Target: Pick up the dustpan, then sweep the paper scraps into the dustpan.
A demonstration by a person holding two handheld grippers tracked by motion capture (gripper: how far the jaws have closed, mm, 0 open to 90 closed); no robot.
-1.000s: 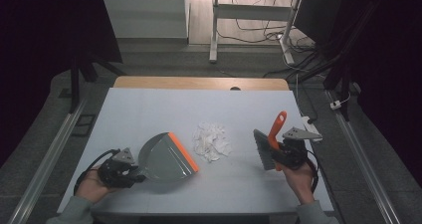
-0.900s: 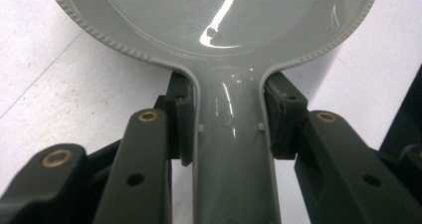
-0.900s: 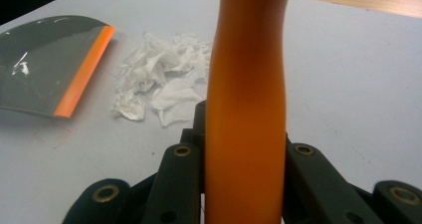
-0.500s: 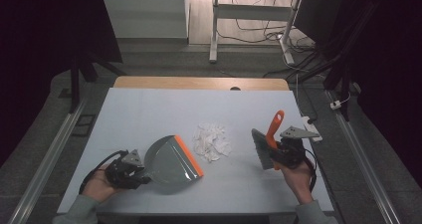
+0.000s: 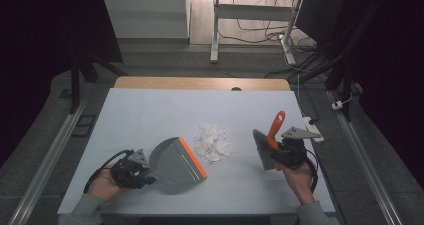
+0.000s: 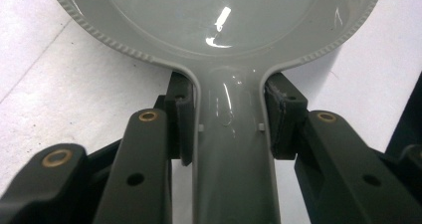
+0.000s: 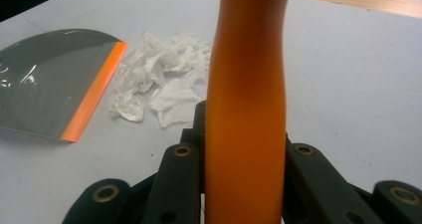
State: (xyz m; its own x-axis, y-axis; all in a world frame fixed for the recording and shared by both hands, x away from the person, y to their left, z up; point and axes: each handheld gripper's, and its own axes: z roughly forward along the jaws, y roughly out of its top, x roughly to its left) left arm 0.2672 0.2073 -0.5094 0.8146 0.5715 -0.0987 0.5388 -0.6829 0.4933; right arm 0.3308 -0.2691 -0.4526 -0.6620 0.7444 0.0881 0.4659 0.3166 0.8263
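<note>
Left hand-held gripper point(image 5: 131, 169) has its jaws closed on the handle of the grey dustpan point(image 5: 176, 161), which lies on the worktop point(image 5: 150, 115) with its orange lip just beside the pile of torn white paper point(image 5: 212, 141). Right hand-held gripper point(image 5: 286, 152) is clamped on the orange handle of the brush point(image 5: 267, 144), bristles near the pile's other side. A fast sweep could likely scatter the light scraps past the lip; if the pan tilts or slides in the grip, paper may slip underneath rather than onto it.

dustpan point(image 6: 219, 35) front cut off, brush handle point(image 7: 246, 94) top cropped
</note>
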